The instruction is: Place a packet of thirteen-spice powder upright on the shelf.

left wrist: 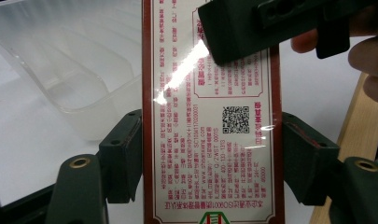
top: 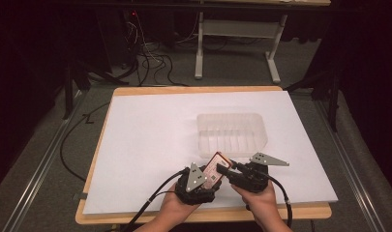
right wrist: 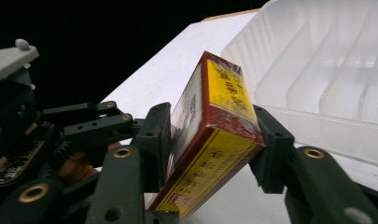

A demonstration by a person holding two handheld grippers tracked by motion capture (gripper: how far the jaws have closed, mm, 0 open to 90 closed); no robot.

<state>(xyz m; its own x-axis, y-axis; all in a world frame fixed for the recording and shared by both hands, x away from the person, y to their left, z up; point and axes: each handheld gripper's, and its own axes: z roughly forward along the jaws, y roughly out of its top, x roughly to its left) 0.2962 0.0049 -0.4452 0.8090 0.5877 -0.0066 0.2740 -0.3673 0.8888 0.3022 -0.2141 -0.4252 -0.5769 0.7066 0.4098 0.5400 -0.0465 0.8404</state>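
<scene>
Two grippers meet over the near middle of the white table (top: 150,140), both clamped on one red-edged box (top: 216,169). Left gripper (top: 198,186) pinches its long sides; right gripper (top: 231,170), to the right of the left one, has its jaws pressed on the box's far end. Just beyond the box, a clear plastic tray (top: 232,134) sits on the table

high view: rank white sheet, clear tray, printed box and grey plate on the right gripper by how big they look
1. white sheet
2. clear tray
3. printed box and grey plate look about alike; the box is partly covered by both grippers, so no ranking between them.
</scene>
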